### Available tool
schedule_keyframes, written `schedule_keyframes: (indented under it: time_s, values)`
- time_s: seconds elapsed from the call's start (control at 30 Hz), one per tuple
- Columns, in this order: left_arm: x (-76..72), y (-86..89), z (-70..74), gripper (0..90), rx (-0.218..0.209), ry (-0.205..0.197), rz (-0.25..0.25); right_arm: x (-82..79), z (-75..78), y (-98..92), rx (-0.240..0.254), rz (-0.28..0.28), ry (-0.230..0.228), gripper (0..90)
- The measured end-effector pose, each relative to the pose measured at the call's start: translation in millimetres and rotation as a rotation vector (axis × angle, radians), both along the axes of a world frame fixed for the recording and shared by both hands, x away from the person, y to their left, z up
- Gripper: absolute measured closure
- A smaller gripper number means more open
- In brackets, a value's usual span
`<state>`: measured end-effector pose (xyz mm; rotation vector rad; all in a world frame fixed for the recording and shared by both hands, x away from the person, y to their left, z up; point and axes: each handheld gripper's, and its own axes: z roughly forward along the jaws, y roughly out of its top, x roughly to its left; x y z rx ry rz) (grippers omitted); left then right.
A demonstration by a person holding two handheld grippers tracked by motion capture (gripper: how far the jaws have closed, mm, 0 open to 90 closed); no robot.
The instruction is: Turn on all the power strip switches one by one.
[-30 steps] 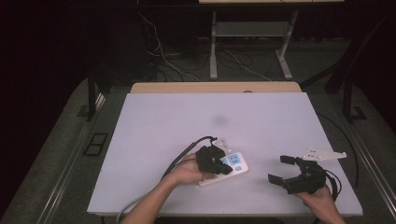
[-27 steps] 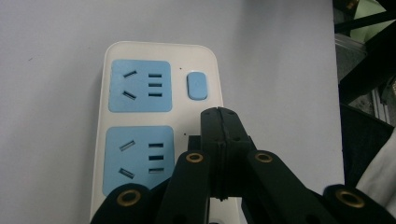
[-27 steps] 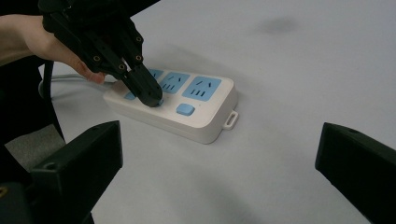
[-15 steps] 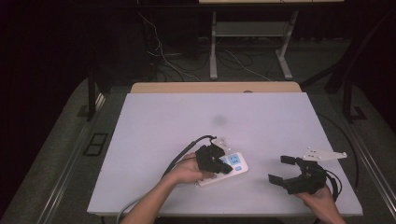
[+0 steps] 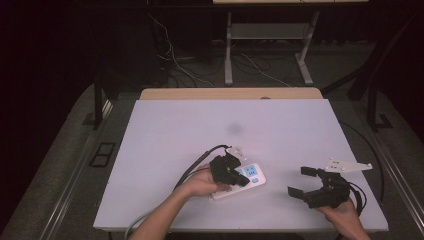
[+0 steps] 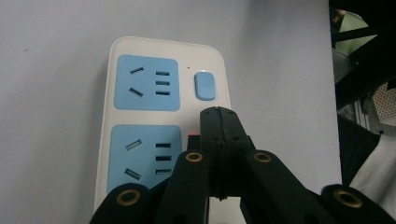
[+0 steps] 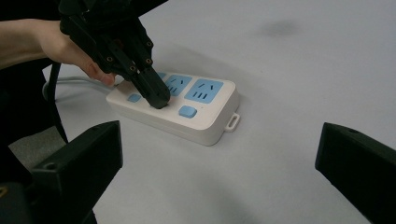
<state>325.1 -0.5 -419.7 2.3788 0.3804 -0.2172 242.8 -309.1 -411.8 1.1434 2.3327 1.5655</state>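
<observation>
Left gripper (image 7: 156, 99), jaws pressed together, bears tip-down on a switch of the power strip (image 7: 205, 122); right gripper (image 5: 306, 182), jaws spread, waits well right of the strip.

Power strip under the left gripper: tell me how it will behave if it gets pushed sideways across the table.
The power strip is a flat, rigid-looking plastic slab lying low on the table, so it should slide rather than tip or roll. The tabletop looks smooth, so it may skid easily. The shut left gripper bears down on its switch row, which probably pins it for now; its grey cord could tug one end round.
</observation>
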Motion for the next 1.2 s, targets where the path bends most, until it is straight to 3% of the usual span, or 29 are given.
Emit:
schedule_keyframes:
  time_s: [0.53, 0.73, 0.9, 1.2]
  values:
    - [-3.1, 0.0, 1.7, 89.5, -0.004, -0.011, 0.017, 0.9, 0.0, -0.6, 0.003, -0.002, 0.0, 0.5]
    - [-3.5, 3.2, 5.0, 89.3, 0.014, -0.042, 0.018, 0.9, 0.3, -0.9, 0.006, -0.003, -0.002, 0.5]
    - [-2.4, 6.2, 12.2, 89.3, -0.006, -0.041, 0.025, 1.1, 0.0, -0.6, 0.004, -0.003, 0.0, 0.5]
    - [0.2, -0.6, 25.0, 89.3, -0.002, -0.06, 0.008, 1.3, 0.0, -0.6, 0.004, -0.002, 0.001, 0.5]
